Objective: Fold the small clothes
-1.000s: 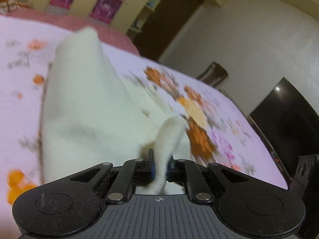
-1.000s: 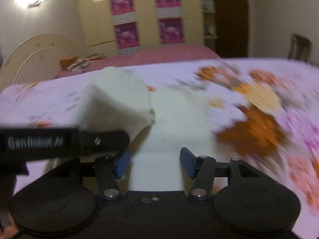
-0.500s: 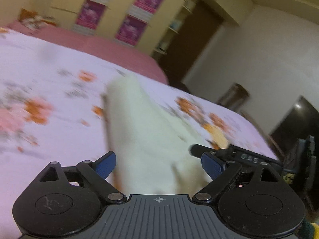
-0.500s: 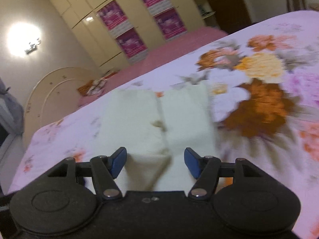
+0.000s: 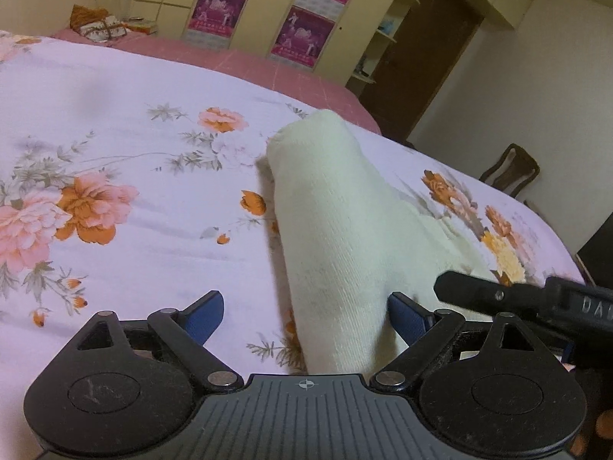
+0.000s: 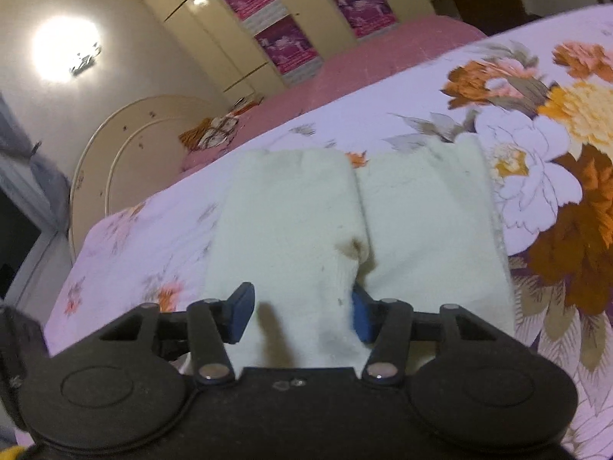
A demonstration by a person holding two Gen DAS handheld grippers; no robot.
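A small cream knit garment [image 5: 337,222] lies folded on the floral bedsheet [image 5: 115,161]. In the right wrist view the garment [image 6: 345,230] shows two folded flaps meeting at a centre seam. My left gripper [image 5: 304,316] is open, its blue pads on either side of the garment's near end without gripping it. My right gripper [image 6: 300,312] is open over the left flap, close to the cloth. The right gripper's finger [image 5: 498,295] shows as a black bar at the right of the left wrist view.
A pink blanket [image 5: 249,61] covers the far part of the bed, with a bundle [image 5: 101,27] by the headboard [image 6: 126,145]. Wardrobes with magenta posters [image 5: 302,34] stand behind. A dark door [image 5: 417,61] and a wooden chair [image 5: 511,168] are at the right.
My left gripper has opened and let go of the garment's corner, which now lies folded over. Both grippers have drawn back and lowered toward the garment's near end.
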